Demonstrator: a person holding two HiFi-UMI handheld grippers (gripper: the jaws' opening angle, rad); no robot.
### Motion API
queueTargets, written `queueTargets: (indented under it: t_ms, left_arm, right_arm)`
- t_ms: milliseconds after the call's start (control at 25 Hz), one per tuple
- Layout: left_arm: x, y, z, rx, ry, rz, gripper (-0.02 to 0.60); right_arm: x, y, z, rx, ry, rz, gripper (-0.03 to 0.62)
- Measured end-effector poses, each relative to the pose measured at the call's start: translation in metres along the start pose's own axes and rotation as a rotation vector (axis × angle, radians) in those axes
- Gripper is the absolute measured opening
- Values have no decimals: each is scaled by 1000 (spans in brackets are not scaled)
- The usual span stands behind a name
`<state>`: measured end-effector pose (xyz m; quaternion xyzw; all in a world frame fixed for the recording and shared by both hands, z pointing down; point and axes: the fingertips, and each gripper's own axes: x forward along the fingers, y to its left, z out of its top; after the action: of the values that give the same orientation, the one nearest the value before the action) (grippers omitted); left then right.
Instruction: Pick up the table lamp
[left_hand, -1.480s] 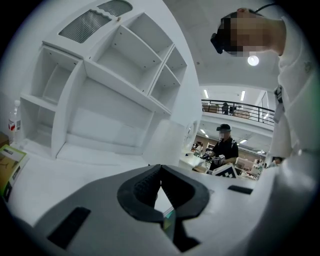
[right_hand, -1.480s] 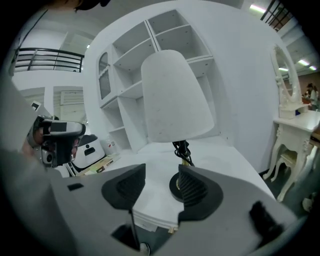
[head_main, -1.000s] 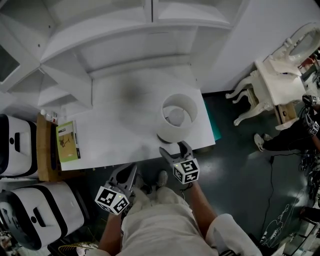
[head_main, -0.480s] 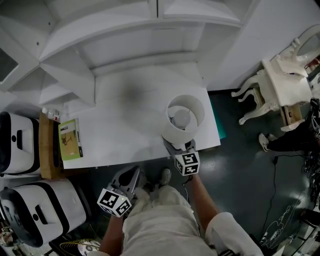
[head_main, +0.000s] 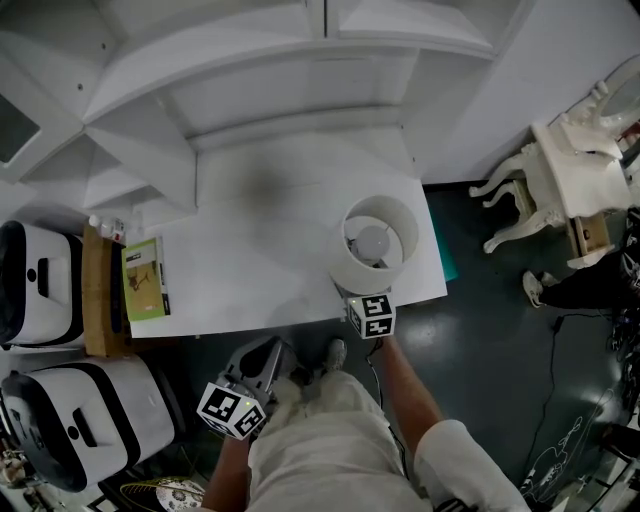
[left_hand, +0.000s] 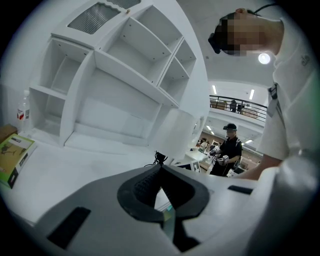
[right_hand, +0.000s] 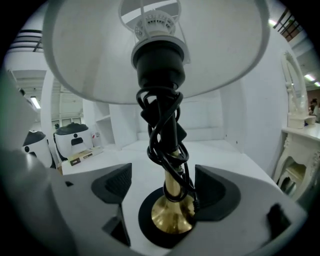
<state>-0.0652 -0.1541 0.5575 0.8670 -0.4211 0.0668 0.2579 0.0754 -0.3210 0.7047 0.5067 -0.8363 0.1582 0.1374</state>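
Straddled the table lamp (head_main: 372, 245) at its brass stem (right_hand: 173, 192) with the right gripper (right_hand: 167, 187) spread wide, pads (right_hand: 118, 183) seemingly clear. Held the left gripper (left_hand: 159, 192) pinched together, empty.

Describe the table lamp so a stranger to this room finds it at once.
Start at the white desk under the white shelf unit. At its front right corner stands the table lamp with a white drum shade. Unlike the flat green booklet at the desk's left edge, it stands upright on a brass stem wound with black cord.
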Motion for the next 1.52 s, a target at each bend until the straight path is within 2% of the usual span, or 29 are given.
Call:
queueTargets:
  t_ms: [400,960,1000,1040,1080,1520]
  left_arm:
    - [-3,8,-3,-6,11,19,9]
    - [1,10,-3,-7,16,14,9]
    - [1,10,-3,-6,16,14,9]
    - [1,10,-3,-5,16,13,9]
    - [1,9,-2,-6,15,13,9]
    - [1,9,1,-7,2,13,9]
  right_arm:
    - [21,-4,5,49,2,17,370]
    - [37,-15,26,20,-52,-21,361]
    - [38,-19,24,13,-39,-39,308]
    - [38,-22,22,1,-21,-59,141]
    - [39,-24,21,-13,-4,-72,102]
    - [47,-32,27,-5,72,-38,48]
